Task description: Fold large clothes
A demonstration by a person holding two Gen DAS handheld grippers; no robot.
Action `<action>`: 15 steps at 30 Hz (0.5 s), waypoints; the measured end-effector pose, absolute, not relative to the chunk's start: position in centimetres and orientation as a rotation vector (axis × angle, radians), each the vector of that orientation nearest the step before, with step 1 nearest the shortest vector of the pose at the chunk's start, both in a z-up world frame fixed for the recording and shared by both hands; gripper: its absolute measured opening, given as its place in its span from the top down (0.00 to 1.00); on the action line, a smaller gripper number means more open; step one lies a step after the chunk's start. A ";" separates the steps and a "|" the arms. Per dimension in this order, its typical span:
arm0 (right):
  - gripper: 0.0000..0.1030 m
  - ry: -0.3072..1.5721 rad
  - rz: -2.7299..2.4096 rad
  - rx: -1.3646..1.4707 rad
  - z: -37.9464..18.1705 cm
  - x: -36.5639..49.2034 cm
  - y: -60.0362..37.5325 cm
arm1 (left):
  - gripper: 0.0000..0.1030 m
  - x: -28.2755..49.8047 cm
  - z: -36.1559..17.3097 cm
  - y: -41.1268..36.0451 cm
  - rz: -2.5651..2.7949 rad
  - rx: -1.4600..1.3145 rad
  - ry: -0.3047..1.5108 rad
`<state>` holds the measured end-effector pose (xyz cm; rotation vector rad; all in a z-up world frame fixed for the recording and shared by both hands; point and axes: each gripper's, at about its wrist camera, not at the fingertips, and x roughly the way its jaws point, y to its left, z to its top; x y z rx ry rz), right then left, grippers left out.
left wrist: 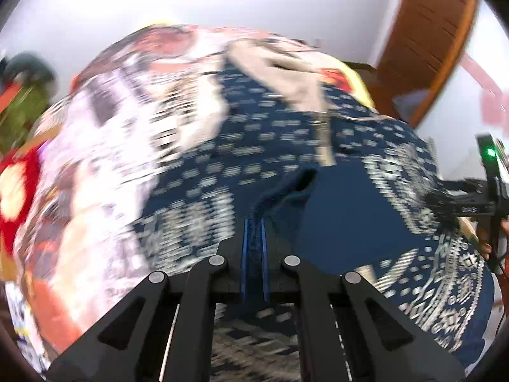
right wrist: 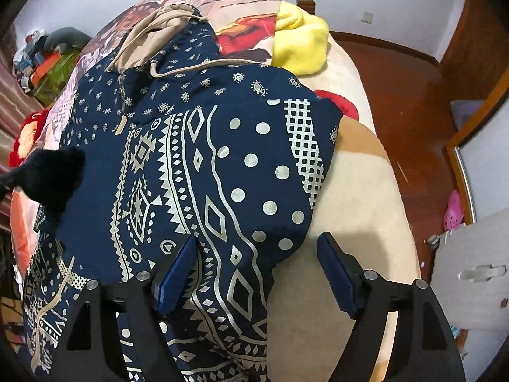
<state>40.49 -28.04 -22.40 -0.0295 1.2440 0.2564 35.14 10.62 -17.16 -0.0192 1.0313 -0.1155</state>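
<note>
- The navy hoodie (right wrist: 203, 159) with silver geometric print lies spread over a patterned blanket (right wrist: 248, 31) on the bed, its beige hood (right wrist: 159, 22) at the far end
- The left gripper (left wrist: 254, 232) has its jaws pinched tight on a fold of the hoodie's navy fabric; that view is motion-blurred
- The right gripper (right wrist: 257, 270) hangs with jaws wide apart, one finger over the hoodie's near edge, the other over bare cream bedding (right wrist: 350, 197)
- A yellow fleece (right wrist: 302, 41) lies beside the hood
</note>
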 end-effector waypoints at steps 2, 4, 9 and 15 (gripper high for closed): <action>0.26 1.246 0.254 -0.027 -22.5 40.7 -28.0 | 0.94 34.6 -17.5 13.0 -0.078 -0.049 1.049; 0.25 1.250 0.250 -0.020 -22.5 40.6 -28.1 | 0.94 34.0 -18.7 15.2 -0.053 -0.086 1.081; 0.21 1.265 0.224 -0.013 -22.6 40.4 -28.4 | 0.94 32.8 -23.4 18.3 0.020 -0.104 1.186; 0.21 1.299 0.201 0.015 -22.4 40.4 -28.9 | 0.97 31.4 -26.5 20.5 0.066 -0.092 1.252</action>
